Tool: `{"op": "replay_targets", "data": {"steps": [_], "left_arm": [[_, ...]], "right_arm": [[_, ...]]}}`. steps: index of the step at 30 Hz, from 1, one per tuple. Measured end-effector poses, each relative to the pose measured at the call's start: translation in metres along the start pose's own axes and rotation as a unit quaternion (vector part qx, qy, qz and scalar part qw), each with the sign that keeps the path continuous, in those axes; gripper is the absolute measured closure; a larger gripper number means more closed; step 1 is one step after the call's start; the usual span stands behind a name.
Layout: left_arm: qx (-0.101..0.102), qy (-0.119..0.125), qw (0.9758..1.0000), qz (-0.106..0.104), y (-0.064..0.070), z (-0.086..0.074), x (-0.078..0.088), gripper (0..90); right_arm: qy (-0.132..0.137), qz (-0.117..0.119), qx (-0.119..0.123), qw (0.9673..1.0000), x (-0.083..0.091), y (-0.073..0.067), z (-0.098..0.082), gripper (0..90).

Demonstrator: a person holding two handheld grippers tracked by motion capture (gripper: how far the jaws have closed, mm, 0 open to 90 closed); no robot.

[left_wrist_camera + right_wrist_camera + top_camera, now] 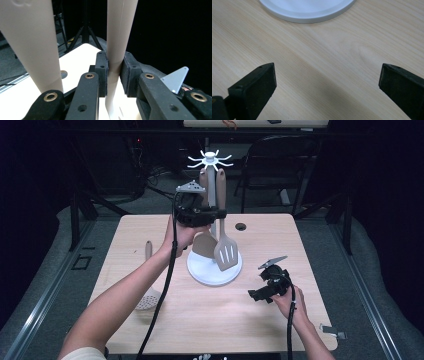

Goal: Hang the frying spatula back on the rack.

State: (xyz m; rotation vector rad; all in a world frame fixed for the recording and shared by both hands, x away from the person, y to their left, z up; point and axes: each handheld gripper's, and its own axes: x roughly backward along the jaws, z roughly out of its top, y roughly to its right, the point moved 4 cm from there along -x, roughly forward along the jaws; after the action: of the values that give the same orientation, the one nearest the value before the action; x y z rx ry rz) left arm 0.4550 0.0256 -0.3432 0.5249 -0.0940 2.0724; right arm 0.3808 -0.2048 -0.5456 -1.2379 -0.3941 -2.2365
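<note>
A white utensil stand [210,160] rises from a round base [200,270] at the middle of the wooden table [200,320]. Two beige utensils hang from it: a solid turner [204,242] and a slotted spatula [226,252]. My left gripper [220,213] is held up beside the stand, shut on the slotted spatula's handle [120,30], with both pads pressing it [115,72]. The turner's handle [32,42] hangs just to the left of it. My right gripper [256,294] rests low at the table's right, open [327,85], with bare wood between its jaws.
A skimmer spoon [147,301] with a wooden handle lies at the table's left. A cable hole [241,226] sits behind the stand. The stand's base rim [307,15] lies just ahead of my right gripper. A dark chair [280,160] stands beyond the table.
</note>
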Motion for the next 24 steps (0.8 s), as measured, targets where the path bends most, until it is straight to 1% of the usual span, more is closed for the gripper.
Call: {"op": "replay_targets", "data": {"steps": [2, 3, 6, 11, 12, 13, 15, 16, 18, 19, 21, 22, 24], "left_arm": [[0.001, -0.001, 1.0, 0.001, -0.001, 0.0, 0.0, 77.4], [0.002, 0.0, 1.0, 0.001, -0.002, 0.0, -0.001, 77.4], [0.005, 0.001, 1.0, 0.004, -0.004, 0.0, -0.002, 77.5], [0.01, -0.002, 0.9998, 0.014, -0.008, -0.002, -0.004, 77.4], [0.01, -0.001, 0.9998, 0.016, -0.008, -0.002, -0.004, 77.4], [0.008, -0.002, 0.9998, 0.019, -0.009, -0.002, -0.004, 77.4], [0.006, 0.0, 0.9996, 0.028, -0.011, -0.002, -0.005, 77.4], [0.004, -0.001, 0.9995, 0.033, -0.011, -0.002, -0.005, 77.4], [0.0, -0.001, 0.9992, 0.04, -0.012, -0.002, -0.005, 77.4], [-0.001, 0.0, 0.9991, 0.042, -0.012, -0.002, -0.005, 77.3], [-0.004, 0.002, 0.9989, 0.046, -0.012, -0.003, -0.006, 77.2], [-0.006, 0.001, 0.9988, 0.048, -0.012, -0.003, -0.006, 77.1], [-0.007, 0.002, 0.9987, 0.051, -0.012, -0.003, -0.005, 76.6]], "right_arm": [[-0.004, 0.0, 0.001, 1.0, 0.0, 0.0, 0.0, 1.1], [0.003, 0.004, -0.005, 1.0, -0.001, -0.001, 0.0, 1.1], [0.002, 0.006, -0.005, 1.0, -0.002, -0.001, 0.0, 1.1], [0.002, 0.004, -0.005, 1.0, -0.001, -0.001, 0.0, 1.1], [-0.005, 0.0, 0.002, 1.0, 0.0, 0.0, 0.0, 1.1], [-0.005, 0.0, 0.002, 1.0, 0.0, 0.0, 0.0, 1.1], [-0.003, 0.001, 0.001, 1.0, 0.0, 0.0, 0.0, 1.1], [0.002, 0.005, -0.003, 1.0, -0.001, -0.001, 0.0, 1.2], [0.003, 0.005, -0.002, 1.0, -0.001, -0.001, 0.0, 1.2], [-0.008, -0.001, 0.005, 1.0, 0.0, 0.0, 0.0, 1.2], [-0.007, -0.002, 0.005, 1.0, 0.0, 0.0, 0.0, 1.1], [0.004, 0.005, -0.002, 1.0, -0.001, -0.001, 0.0, 1.1], [0.004, 0.006, -0.003, 1.0, -0.001, -0.001, 0.0, 1.1]]}}
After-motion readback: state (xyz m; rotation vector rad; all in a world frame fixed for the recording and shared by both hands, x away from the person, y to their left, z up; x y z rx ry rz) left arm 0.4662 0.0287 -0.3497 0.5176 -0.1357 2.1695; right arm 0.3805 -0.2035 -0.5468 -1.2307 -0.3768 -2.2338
